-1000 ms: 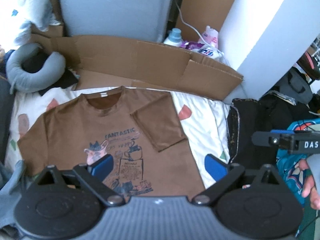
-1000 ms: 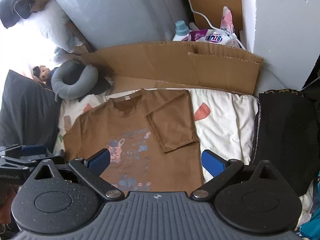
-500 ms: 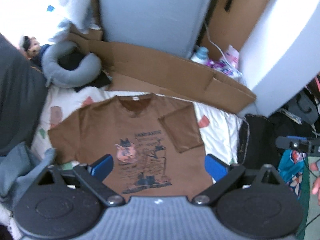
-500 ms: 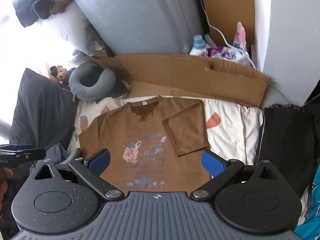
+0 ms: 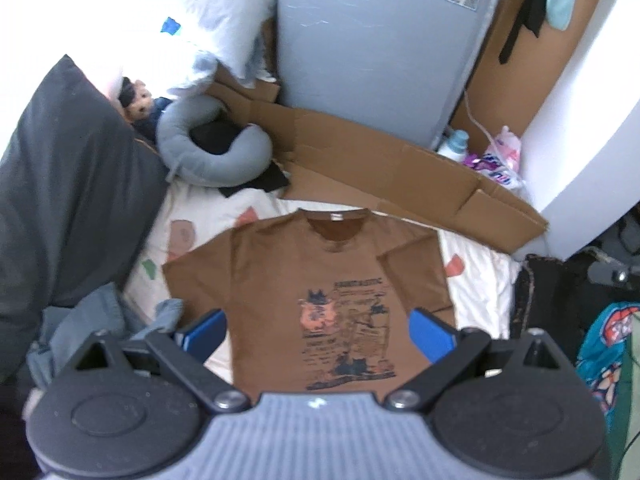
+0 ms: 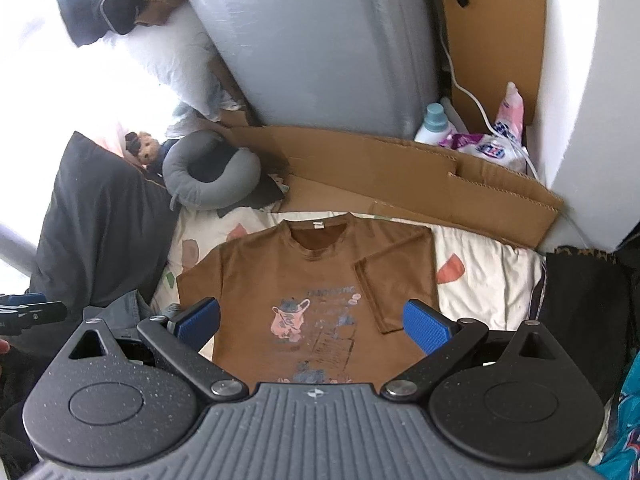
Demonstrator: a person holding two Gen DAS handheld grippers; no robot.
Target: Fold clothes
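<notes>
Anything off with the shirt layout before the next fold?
Shirt lies flat, front up. Only one sleeve is folded in over the chest; the other sleeve is spread out, its end by grey clothes. Both claws open, clear of it.

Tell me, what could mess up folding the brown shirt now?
One sleeve is folded in, but the other sleeve lies spread near a grey garment, so a grab there might catch both. Both the left gripper and right gripper hang open above the brown shirt; a sloppy pinch could undo the finished fold.
</notes>
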